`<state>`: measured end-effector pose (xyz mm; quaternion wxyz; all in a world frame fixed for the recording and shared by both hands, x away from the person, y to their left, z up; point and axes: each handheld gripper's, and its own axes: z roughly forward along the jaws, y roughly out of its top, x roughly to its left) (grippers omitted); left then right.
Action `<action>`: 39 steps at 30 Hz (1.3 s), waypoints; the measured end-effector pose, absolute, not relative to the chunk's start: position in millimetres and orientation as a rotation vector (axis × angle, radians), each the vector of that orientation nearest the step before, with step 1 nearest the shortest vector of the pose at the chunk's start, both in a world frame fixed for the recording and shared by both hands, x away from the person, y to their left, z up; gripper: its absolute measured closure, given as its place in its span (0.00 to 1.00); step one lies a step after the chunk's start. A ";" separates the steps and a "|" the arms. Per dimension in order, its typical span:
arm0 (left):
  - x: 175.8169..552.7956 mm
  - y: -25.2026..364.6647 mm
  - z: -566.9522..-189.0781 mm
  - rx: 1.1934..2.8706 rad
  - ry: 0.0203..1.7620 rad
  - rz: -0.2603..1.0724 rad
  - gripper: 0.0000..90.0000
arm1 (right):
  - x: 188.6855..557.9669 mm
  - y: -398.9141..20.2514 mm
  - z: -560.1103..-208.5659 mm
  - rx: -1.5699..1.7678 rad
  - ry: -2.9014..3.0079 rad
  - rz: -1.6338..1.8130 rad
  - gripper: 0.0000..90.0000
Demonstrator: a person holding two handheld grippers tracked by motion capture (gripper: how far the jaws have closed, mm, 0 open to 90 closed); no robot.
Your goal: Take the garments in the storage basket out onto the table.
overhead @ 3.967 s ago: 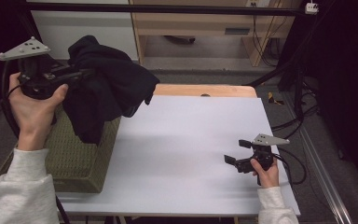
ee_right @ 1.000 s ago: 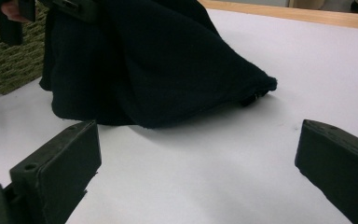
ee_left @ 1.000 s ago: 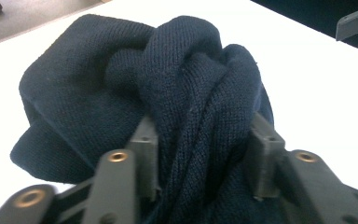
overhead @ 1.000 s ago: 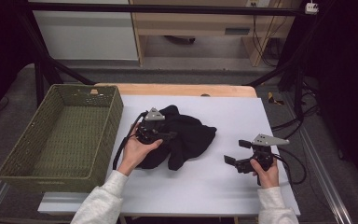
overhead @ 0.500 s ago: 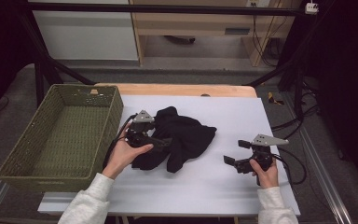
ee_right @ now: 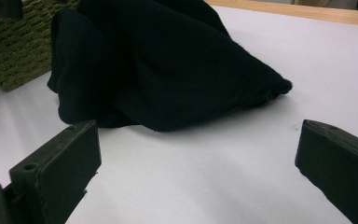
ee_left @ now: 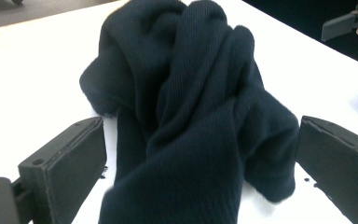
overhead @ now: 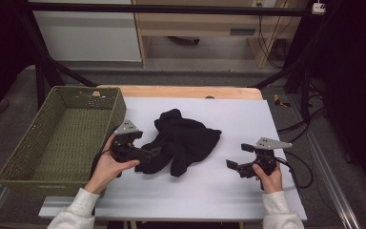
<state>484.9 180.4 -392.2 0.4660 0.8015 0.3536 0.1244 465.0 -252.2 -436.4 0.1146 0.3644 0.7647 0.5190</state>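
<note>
Between the jaws of our left gripper (ee_left: 196, 186), which have just been opening and now stand wide, a fold of the dark ribbed garment (ee_left: 186, 107) lies loose: neither pad presses on it, so we judge the cloth released. The garment (overhead: 181, 140) sits crumpled near the middle of the white tabletop (overhead: 248, 119), just right of the woven basket (overhead: 28, 162), which stands empty. Our right gripper (overhead: 234, 156) rests well apart near the right edge, its jaws also spread with nothing between them. The step in hand looks like letting go and drawing clear, and to do it well we should pull the left gripper (overhead: 155, 151) straight back along its own line, keeping the jaws wide, so no pad snags the knit and drags the heap out of place. The left gripper view shows the fabric's ribbing and that the fold passes between the pads untouched, which the high view is too distant to settle. The right gripper view shows the garment's (ee_right: 158, 70) low hem lying flat on the tabletop and a corner of the basket (ee_right: 18, 51) behind it.
</note>
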 end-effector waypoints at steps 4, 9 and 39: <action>477.2 189.4 -401.4 1.954 0.875 0.304 0.02 | 464.9 -246.4 -436.0 1.063 2.253 1.519 0.01; 473.3 197.7 -409.6 1.956 0.919 0.309 0.02 | 463.6 -235.5 -434.7 1.049 2.272 1.515 0.01; 474.2 182.4 -456.9 2.090 0.955 0.267 0.19 | 456.9 -162.4 -436.8 1.028 2.346 1.475 0.03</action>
